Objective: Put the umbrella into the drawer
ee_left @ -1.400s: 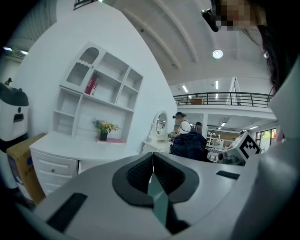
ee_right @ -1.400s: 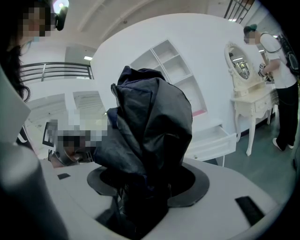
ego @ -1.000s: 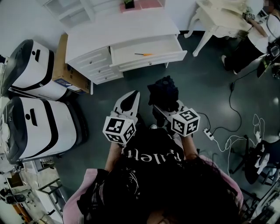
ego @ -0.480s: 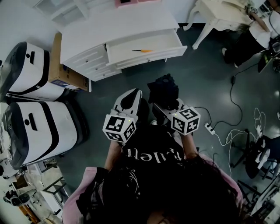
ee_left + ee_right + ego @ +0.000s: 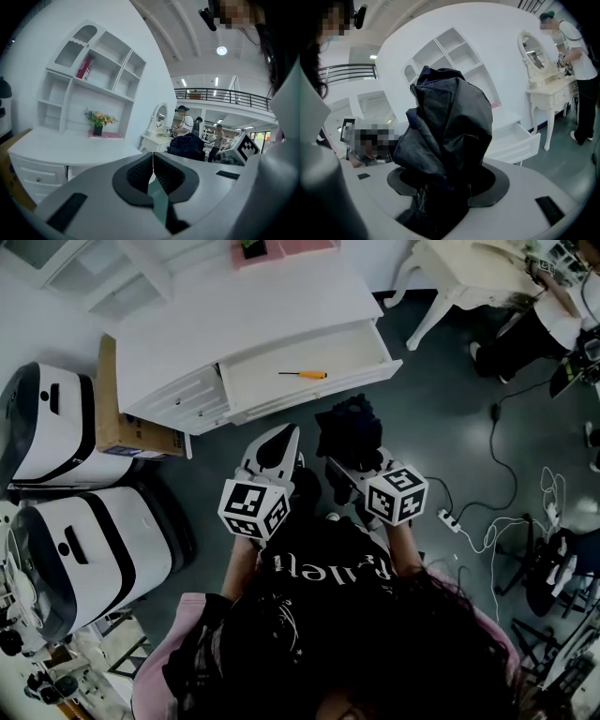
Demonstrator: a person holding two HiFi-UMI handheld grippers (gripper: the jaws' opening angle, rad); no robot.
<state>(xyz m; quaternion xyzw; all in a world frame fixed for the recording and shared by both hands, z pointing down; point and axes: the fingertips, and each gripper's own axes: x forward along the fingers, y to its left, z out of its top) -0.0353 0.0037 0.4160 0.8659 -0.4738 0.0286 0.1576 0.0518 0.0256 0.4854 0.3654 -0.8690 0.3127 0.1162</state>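
The right claw (image 5: 447, 185) is clamping the lower part of the umbrella (image 5: 449, 117). The dark bundle is standing up out of the jaws, with its loose cloth billowing above and over them and hiding much of their grip. By its look it is going to handle as a light thing, with a soft, slick skin round a stiffer core of shaft and ribs. The cloth alone is likely to slide or bunch, so the hold is best taken low and narrow, where the fabric is wrapping tight round the core. That is roughly where the jaws are biting now. The floppy top is probably going to sag or catch on a rim, so it is calling for a laid-flat entry rather than a drop. Just to the left of that claw, the left claw (image 5: 152, 164) is pointing the same way, with its jaws pressed together and nothing between them. Ahead of both claws and a little to the left, the drawer (image 5: 323, 390) is standing pulled open from under the counter (image 5: 253, 315), and an orange-handled screwdriver (image 5: 305, 374) is lying inside it. The umbrella is hanging over the floor, apart from the drawer front and not yet in.
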